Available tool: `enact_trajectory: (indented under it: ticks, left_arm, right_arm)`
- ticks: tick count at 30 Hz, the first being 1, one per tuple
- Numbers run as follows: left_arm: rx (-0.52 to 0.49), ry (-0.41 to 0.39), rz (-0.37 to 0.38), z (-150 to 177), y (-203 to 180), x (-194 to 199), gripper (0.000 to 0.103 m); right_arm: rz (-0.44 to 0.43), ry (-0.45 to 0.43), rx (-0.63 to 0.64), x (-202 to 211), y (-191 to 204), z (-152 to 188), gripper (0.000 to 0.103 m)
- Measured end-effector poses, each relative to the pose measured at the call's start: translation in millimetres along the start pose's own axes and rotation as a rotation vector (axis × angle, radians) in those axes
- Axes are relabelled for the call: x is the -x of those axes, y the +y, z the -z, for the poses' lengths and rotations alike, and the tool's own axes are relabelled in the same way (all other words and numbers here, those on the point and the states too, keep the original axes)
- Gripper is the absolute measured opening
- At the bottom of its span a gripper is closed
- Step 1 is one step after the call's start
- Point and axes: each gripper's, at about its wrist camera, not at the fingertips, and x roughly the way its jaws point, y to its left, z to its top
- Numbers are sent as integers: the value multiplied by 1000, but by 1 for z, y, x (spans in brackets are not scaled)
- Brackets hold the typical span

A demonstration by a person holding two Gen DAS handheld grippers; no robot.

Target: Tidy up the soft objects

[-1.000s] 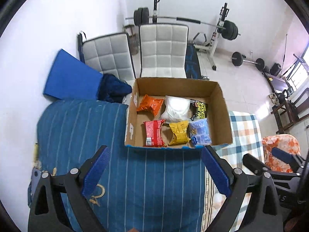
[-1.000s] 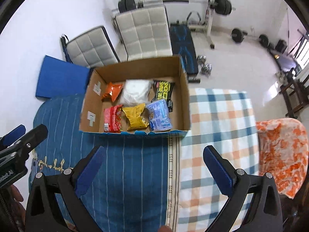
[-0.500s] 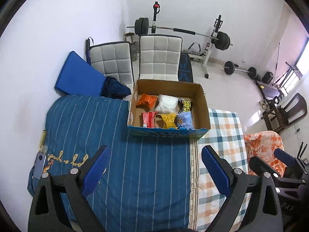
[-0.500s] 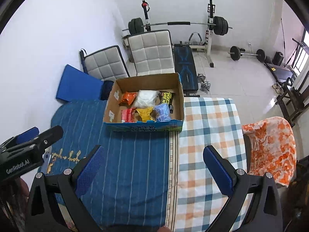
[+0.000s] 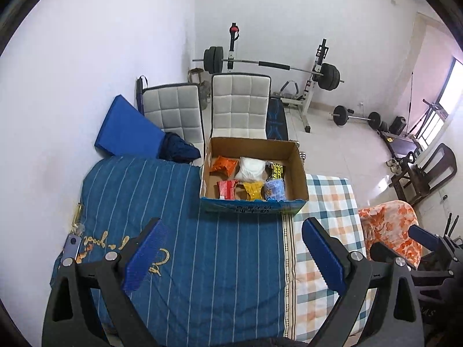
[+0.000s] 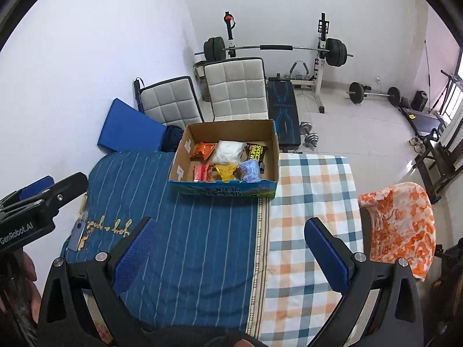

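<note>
From my left tool, the near wall of the cardboard box cuts off the lower edges of the front packets, and the black packet at 1 o'clock inside is half buried; its lettering is too small for me to read. I count six soft packets in the box: orange packet, white bag and the black one in the back row, red packet, yellow packet and pale blue packet in front. The box sits on the bed at 12 o'clock, across the blue striped cover and the checked sheet. Both my tools, left and right tool, stand wide apart, holding nothing. Compared with a second ago, I have pulled both back, so the box looks farther off and more of the bed shows.
</note>
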Motion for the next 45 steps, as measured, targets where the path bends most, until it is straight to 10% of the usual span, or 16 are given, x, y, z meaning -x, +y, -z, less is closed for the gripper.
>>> enact_trajectory:
  ticks: [45]
  left_arm:
    - [-17,-12,-67,-25,-9,-38,97]
  right_arm:
    - [83,-86,-62,-9,-29,-40,103]
